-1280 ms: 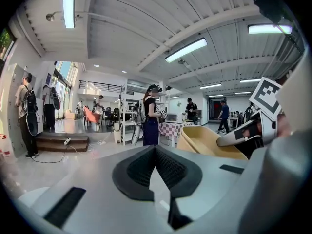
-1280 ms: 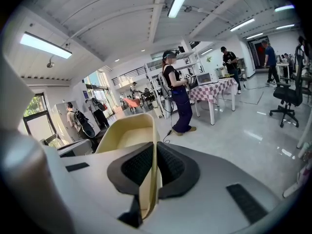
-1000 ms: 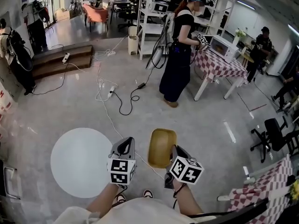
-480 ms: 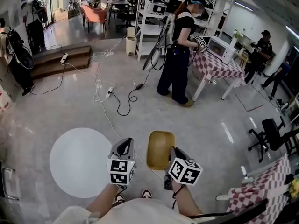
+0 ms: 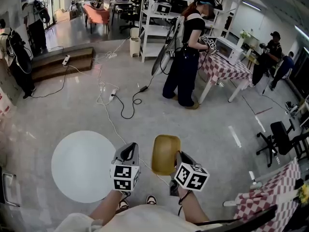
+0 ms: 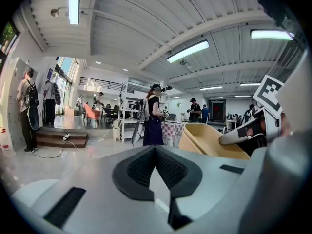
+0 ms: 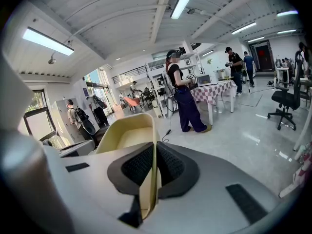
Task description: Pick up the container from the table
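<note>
Our right hand-held gripper [image 5: 177, 156] grasps the container [image 5: 165, 153] by its rim, past the worktop's [image 5: 72, 173] right edge; our left hand-held gripper [image 5: 129, 150] is clenched, empty.

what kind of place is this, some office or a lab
Most likely a big open lab or workshop: cables and a power strip trail over the polished floor, white shelving racks stand at the back, and a person works at a checked-cloth table with a microwave.
</note>
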Demonstrator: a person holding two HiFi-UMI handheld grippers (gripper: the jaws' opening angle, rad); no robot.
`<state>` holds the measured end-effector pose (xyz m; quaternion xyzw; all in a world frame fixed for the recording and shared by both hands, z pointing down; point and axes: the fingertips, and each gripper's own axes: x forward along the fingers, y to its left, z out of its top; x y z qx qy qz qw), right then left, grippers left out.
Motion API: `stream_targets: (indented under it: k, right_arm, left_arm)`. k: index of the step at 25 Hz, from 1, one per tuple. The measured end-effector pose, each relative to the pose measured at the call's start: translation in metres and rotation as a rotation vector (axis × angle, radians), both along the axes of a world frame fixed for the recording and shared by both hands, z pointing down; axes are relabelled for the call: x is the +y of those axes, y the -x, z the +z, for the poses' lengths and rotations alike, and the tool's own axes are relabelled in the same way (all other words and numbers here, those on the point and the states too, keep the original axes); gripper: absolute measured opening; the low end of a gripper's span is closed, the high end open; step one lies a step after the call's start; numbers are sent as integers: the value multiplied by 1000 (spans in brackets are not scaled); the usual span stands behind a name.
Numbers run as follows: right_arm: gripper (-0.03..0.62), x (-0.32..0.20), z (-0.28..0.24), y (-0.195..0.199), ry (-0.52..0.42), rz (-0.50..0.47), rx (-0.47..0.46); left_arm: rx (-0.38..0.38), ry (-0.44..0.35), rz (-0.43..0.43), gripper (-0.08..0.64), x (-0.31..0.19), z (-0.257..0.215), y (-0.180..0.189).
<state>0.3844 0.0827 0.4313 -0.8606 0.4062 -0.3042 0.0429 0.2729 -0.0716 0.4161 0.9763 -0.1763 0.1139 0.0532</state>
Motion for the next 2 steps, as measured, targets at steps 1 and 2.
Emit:
stream_targets:
  k: [1,2]
  right_arm:
    - [41,0,0,0,0,0,0]
    - [41,0,0,0,0,0,-1]
  left_arm:
    - [1,-1,-1,14,0,0,0]
    - [1,-1,-1,14,0,0,0]
